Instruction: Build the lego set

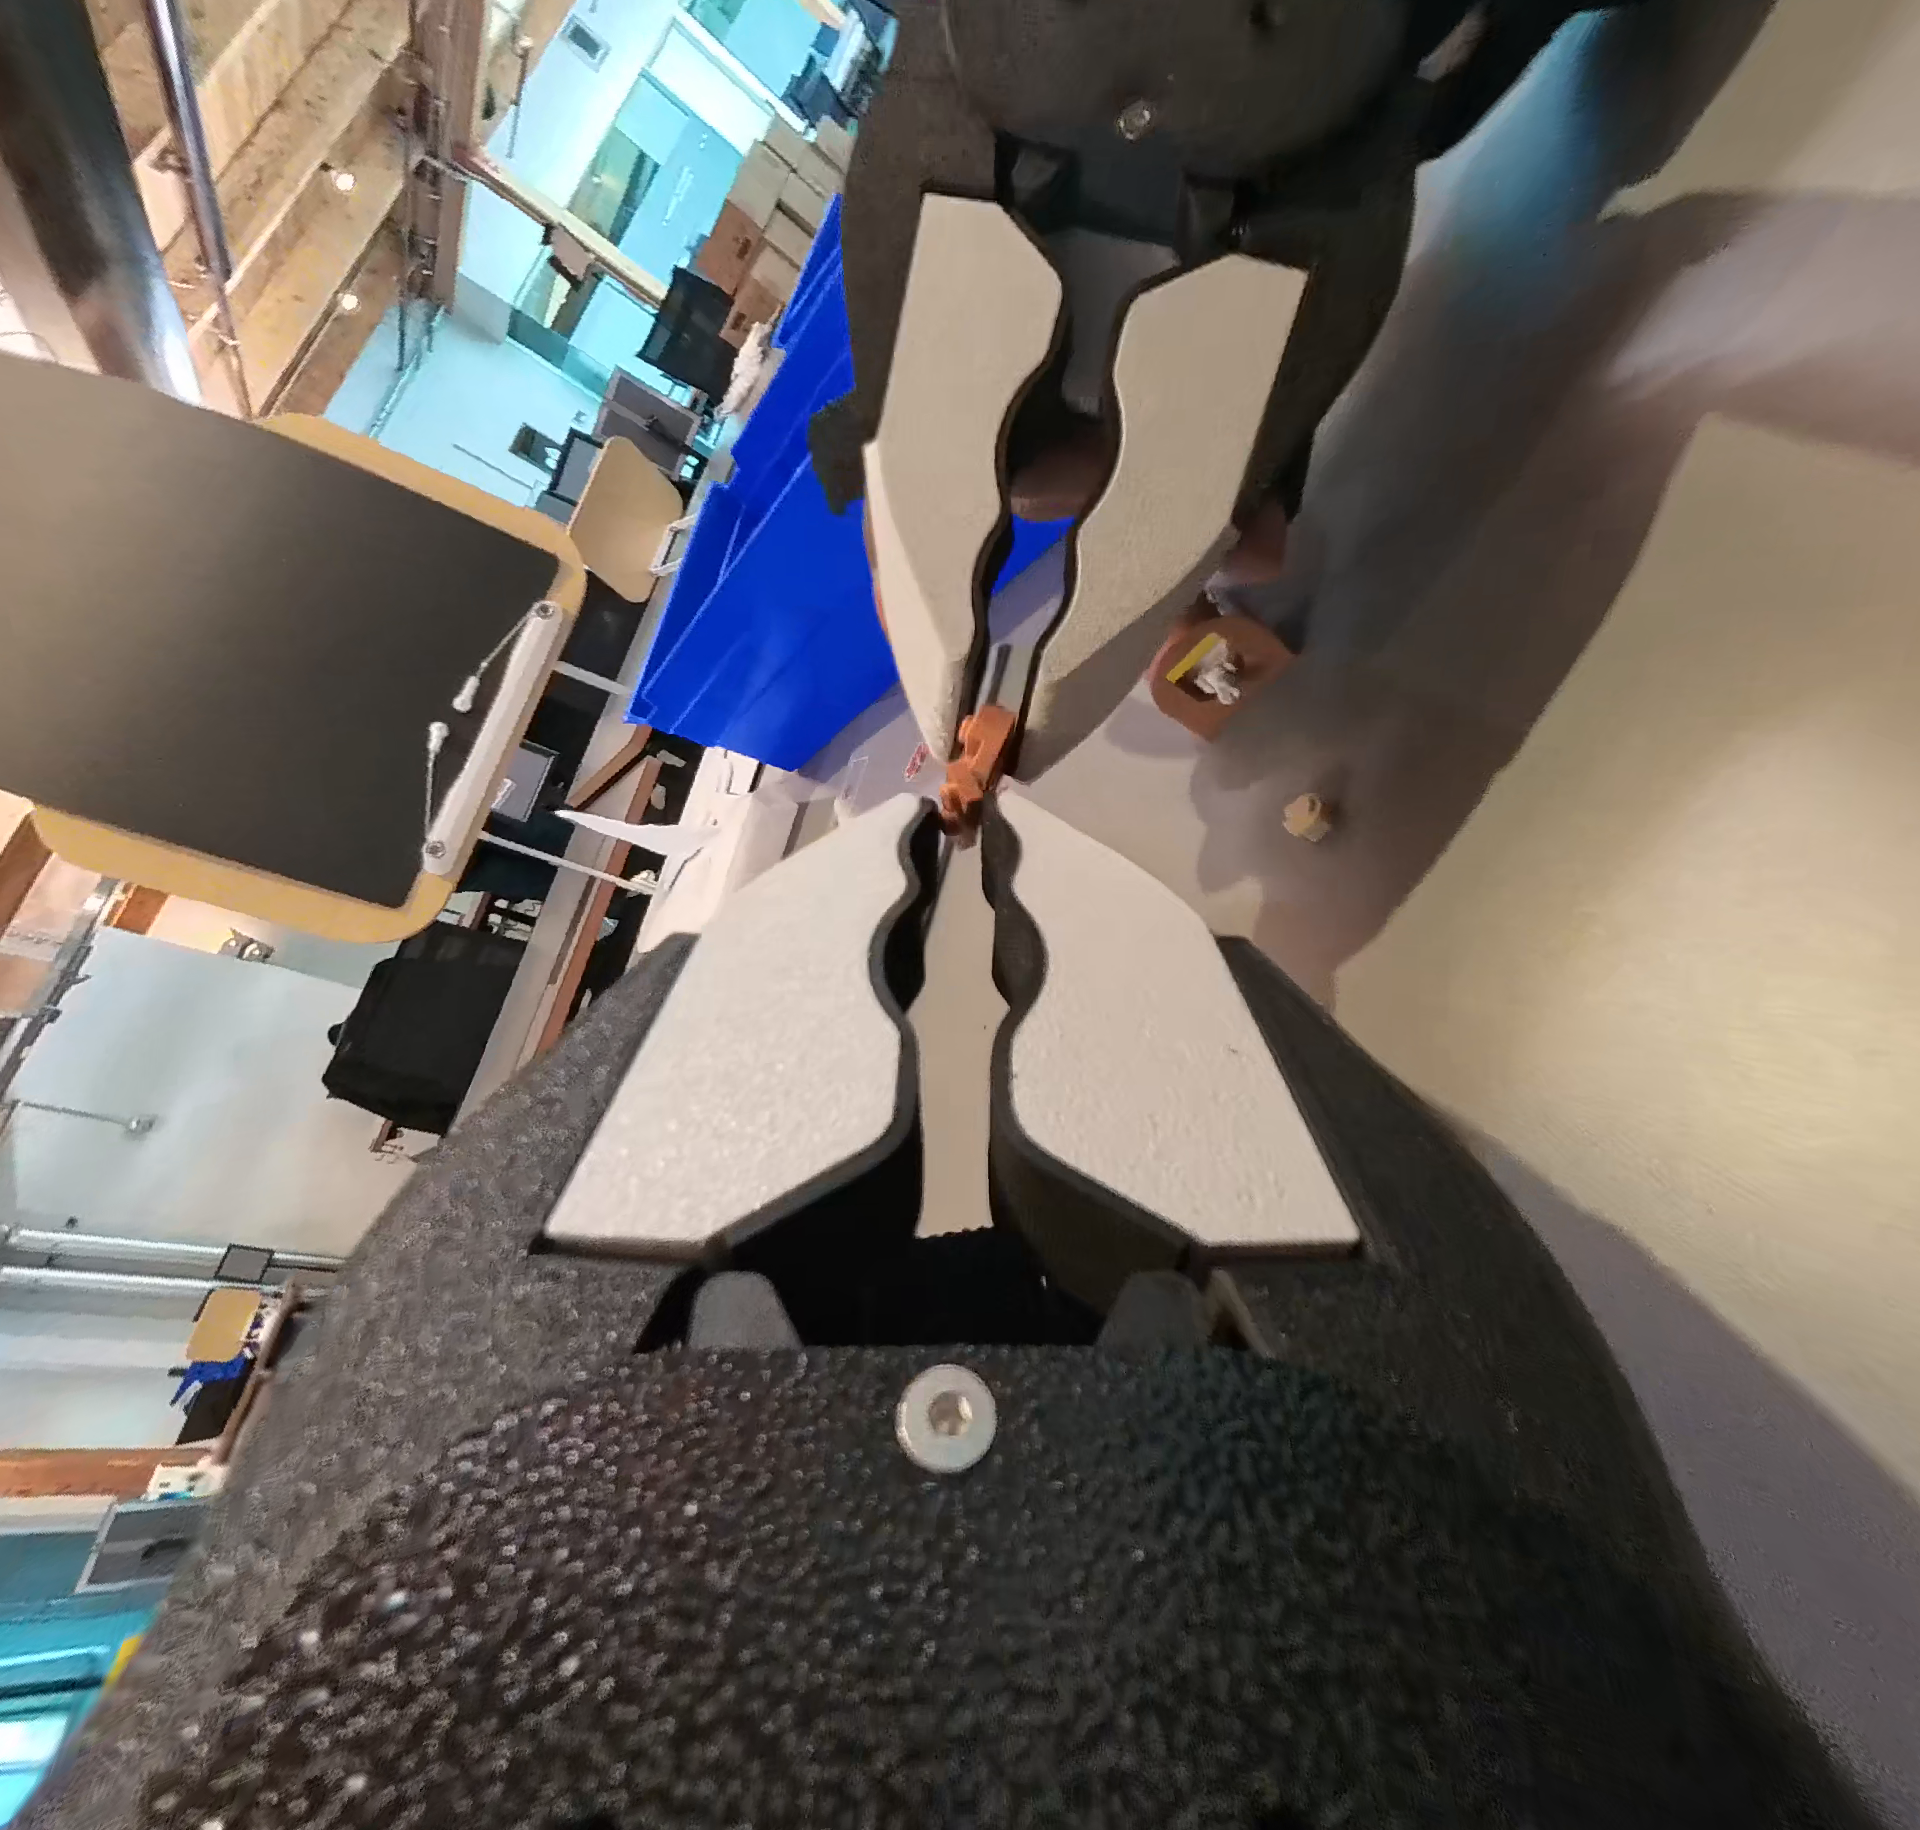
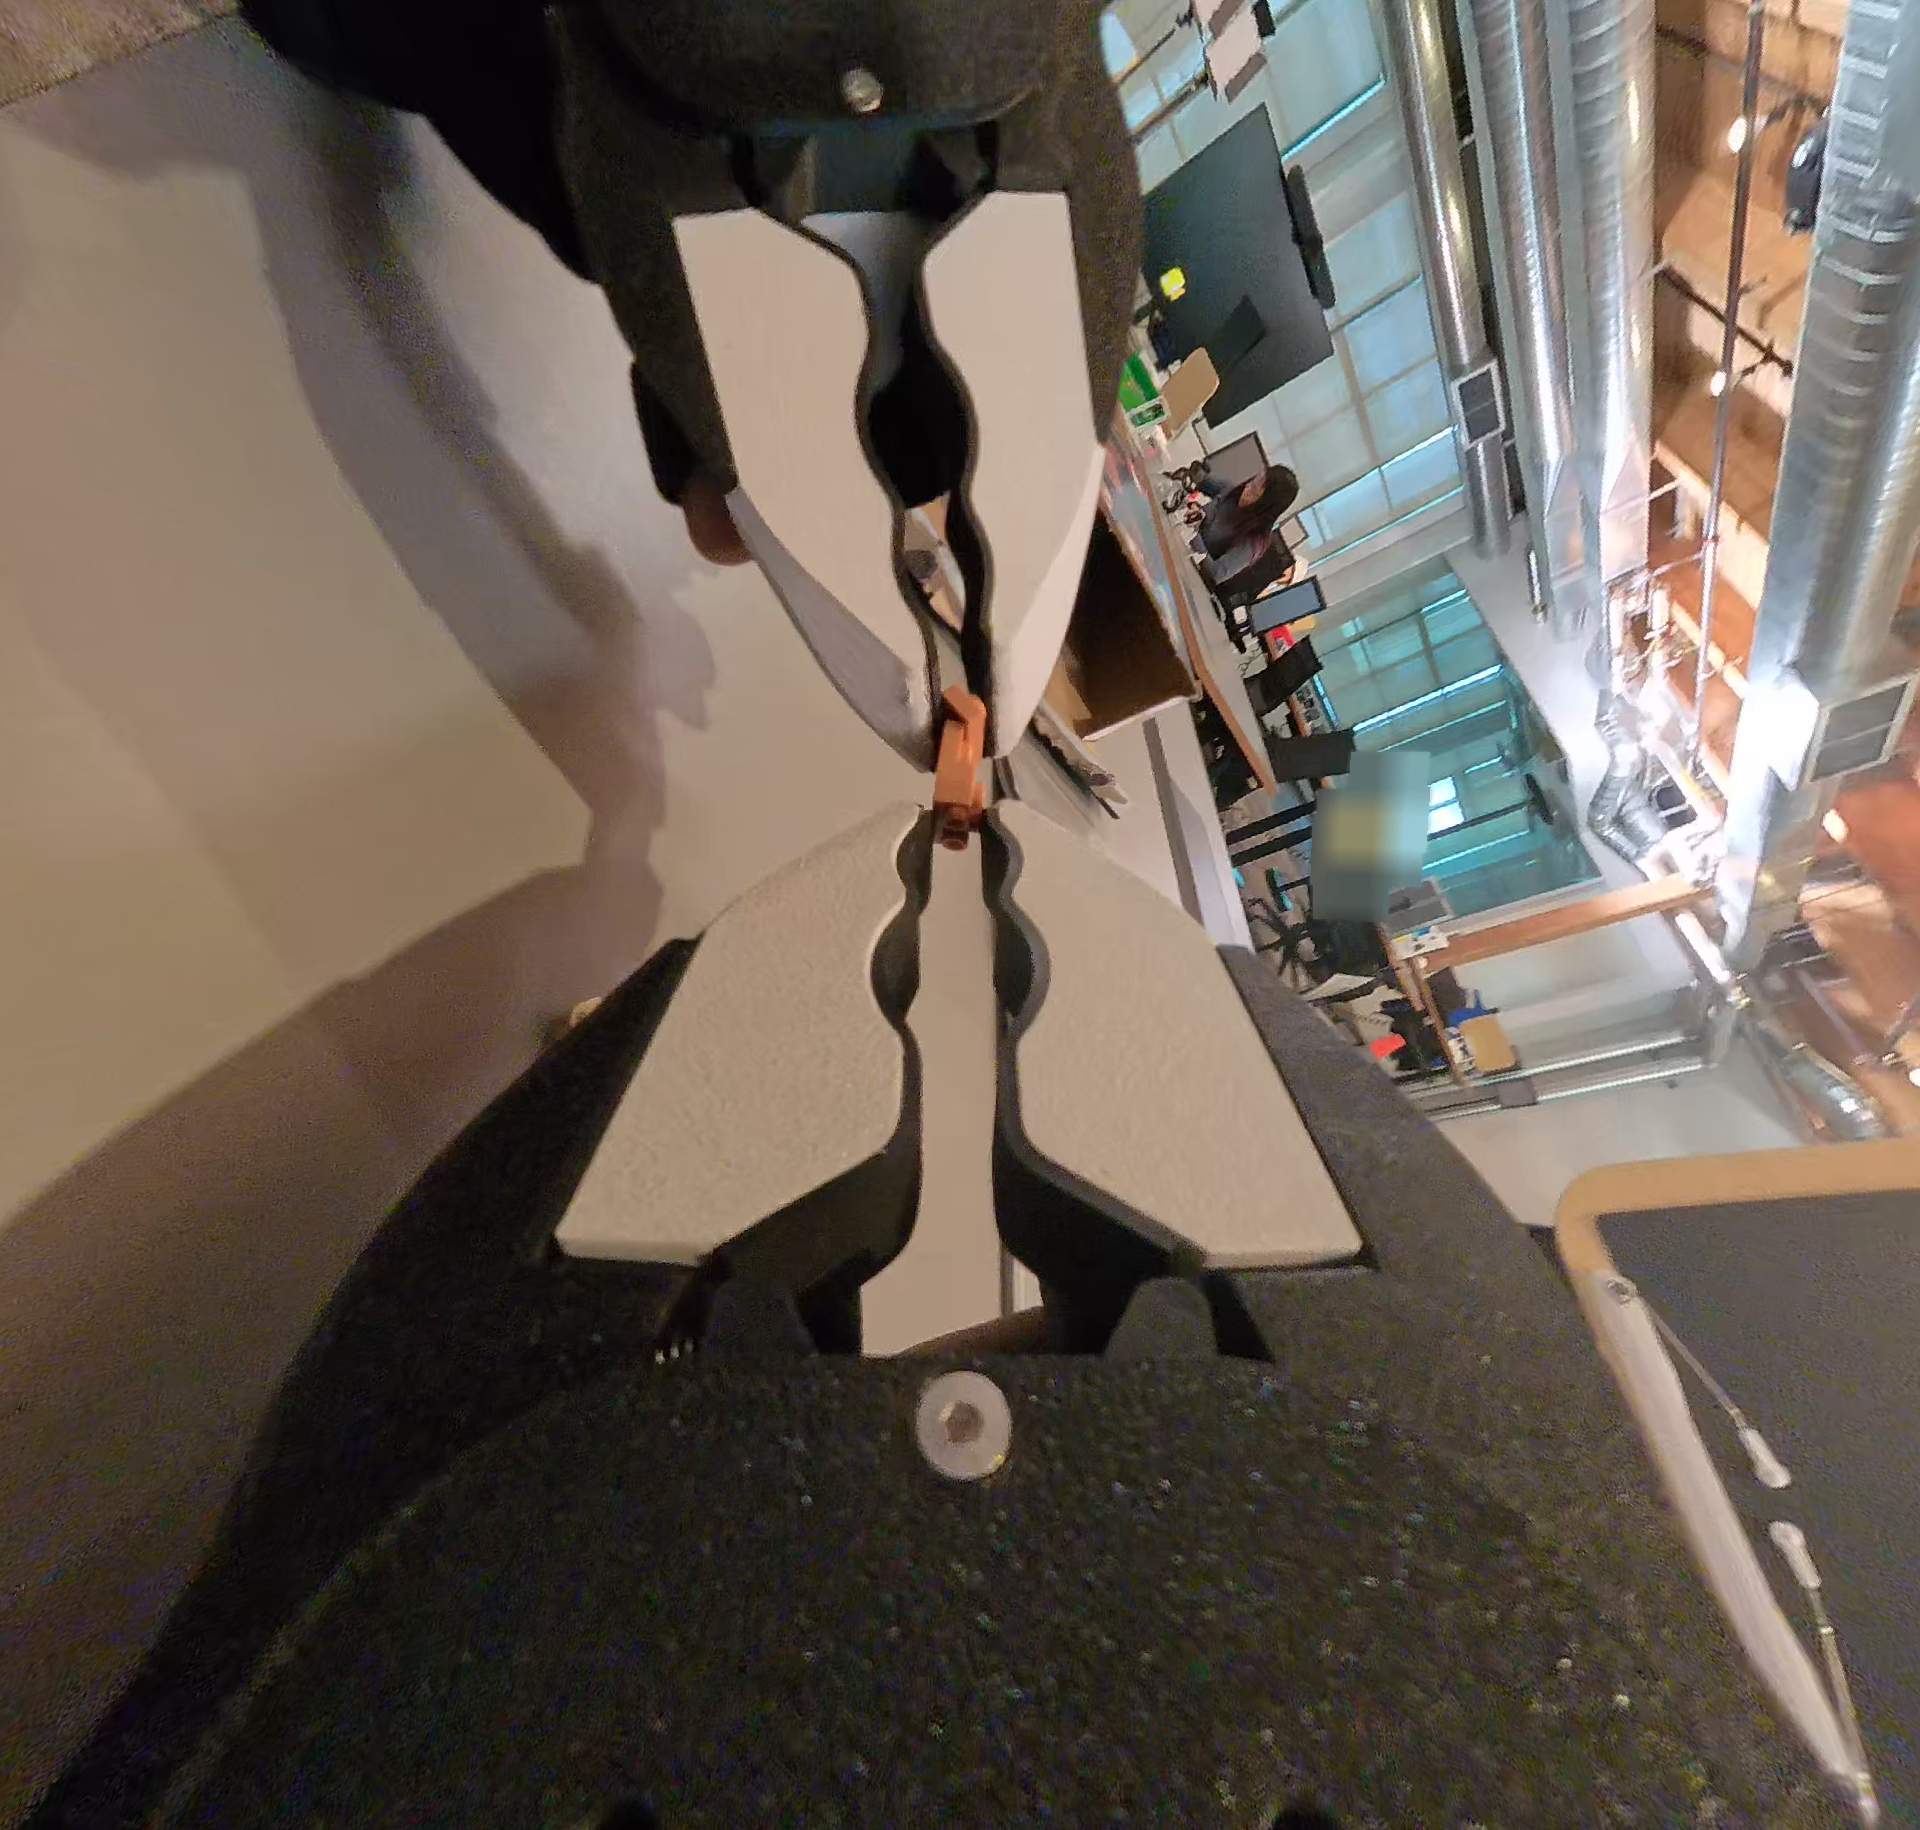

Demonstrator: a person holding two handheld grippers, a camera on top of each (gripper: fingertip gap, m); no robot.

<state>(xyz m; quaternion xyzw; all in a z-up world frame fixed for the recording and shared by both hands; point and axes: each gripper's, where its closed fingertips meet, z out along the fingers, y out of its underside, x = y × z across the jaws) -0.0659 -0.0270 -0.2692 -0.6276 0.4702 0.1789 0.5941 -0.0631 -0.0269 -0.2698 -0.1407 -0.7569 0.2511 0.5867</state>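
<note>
My two grippers meet tip to tip above the white table (image 1: 1683, 700), and a small orange plastic piece (image 1: 975, 754) spans the gap between them. In the left wrist view my left gripper (image 1: 961, 826) is shut on the lower end of the piece. The right gripper (image 1: 987, 731) comes in from above and pinches its upper end. In the right wrist view my right gripper (image 2: 956, 826) is shut on the darker near end of the orange piece (image 2: 958, 757). The left gripper (image 2: 961, 726) grips the far end.
A small brown tray (image 1: 1216, 679) with yellow and white bits lies on the table, and a small beige part (image 1: 1309, 816) lies near it. A blue bin (image 1: 769, 554) stands behind. A black-seated chair (image 1: 239, 658) is at the table's edge. A cardboard box (image 2: 1127, 637) is beyond the grippers. Less than 4 cm separates the two grippers' tips.
</note>
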